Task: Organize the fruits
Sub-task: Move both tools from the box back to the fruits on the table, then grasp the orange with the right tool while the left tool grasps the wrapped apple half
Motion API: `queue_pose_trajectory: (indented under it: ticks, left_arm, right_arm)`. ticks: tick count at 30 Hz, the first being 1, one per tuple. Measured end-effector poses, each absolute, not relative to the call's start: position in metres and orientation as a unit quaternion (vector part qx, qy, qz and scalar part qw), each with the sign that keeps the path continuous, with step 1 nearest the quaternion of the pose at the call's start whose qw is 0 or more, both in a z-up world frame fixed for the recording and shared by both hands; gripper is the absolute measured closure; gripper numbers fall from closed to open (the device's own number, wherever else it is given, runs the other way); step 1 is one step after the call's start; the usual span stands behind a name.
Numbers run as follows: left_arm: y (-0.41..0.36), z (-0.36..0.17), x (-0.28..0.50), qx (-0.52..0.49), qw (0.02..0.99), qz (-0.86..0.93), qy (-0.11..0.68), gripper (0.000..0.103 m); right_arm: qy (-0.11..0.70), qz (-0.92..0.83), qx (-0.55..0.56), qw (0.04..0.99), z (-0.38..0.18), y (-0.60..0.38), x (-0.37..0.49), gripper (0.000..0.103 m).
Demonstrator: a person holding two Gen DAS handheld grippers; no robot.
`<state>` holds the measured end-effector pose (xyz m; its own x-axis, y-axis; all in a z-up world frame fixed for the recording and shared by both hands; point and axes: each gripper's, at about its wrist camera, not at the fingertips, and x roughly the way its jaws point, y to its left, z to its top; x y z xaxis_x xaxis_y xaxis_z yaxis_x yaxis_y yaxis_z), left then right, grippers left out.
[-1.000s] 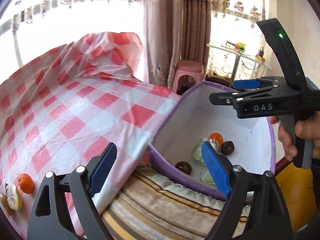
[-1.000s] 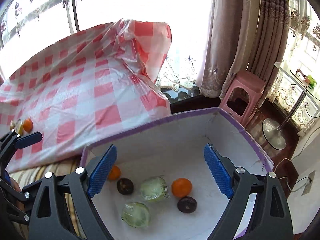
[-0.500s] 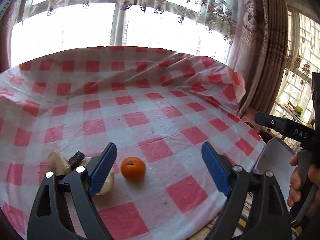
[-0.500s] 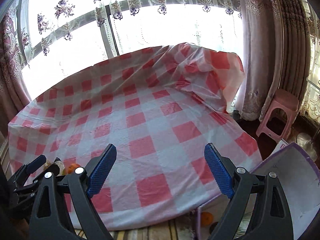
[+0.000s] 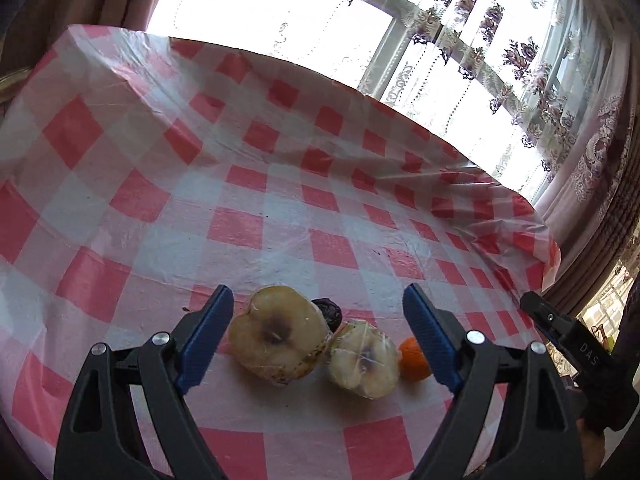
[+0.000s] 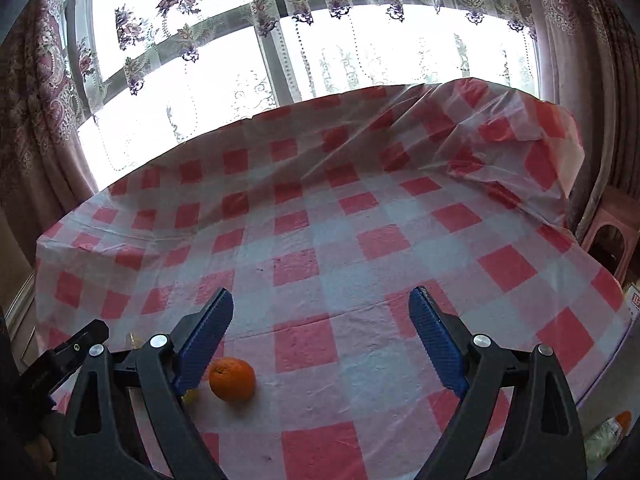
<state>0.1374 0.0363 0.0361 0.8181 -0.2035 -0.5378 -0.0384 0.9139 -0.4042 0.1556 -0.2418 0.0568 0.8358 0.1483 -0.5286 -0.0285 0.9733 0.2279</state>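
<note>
Left wrist view, spread left hand-held gripper (image 5: 318,340) over wrapped apple halves (image 5: 280,334), orange (image 5: 414,359), right hand-held gripper (image 6: 322,342) spread.

Wide-open right claw (image 6: 322,340) above checked tablecloth (image 6: 360,240), orange (image 6: 232,379) just beside its left finger (image 6: 204,340).
</note>
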Motion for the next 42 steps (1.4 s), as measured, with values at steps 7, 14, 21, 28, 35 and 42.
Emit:
queue_pose_trajectory:
  ticks: [7,14,21,28,35,42]
  left_arm:
    - [0.052,0.013,0.144,-0.244,0.913,-0.046,0.325,0.017]
    - [0.048,0.002,0.148,-0.243,0.905,-0.054,0.344,0.018]
    - [0.048,-0.008,0.152,-0.249,0.896,-0.057,0.362,0.029]
    - [0.047,-0.011,0.152,-0.241,0.896,-0.047,0.370,0.037]
    - [0.051,-0.011,0.152,-0.247,0.896,-0.045,0.365,0.026]
    - [0.049,-0.011,0.152,-0.243,0.897,-0.048,0.367,0.033]
  right_arm:
    - [0.311,0.088,0.037,0.945,0.033,-0.198,0.162,0.016]
    - [0.347,0.110,0.010,0.931,0.015,-0.185,0.168,0.016]
    - [0.356,0.126,-0.006,0.926,0.010,-0.177,0.168,0.021]
    - [0.371,0.138,-0.021,0.918,0.004,-0.169,0.170,0.034]
    - [0.377,0.151,-0.026,0.913,0.001,-0.165,0.170,0.043]
    - [0.380,0.163,-0.030,0.910,0.000,-0.161,0.170,0.053]
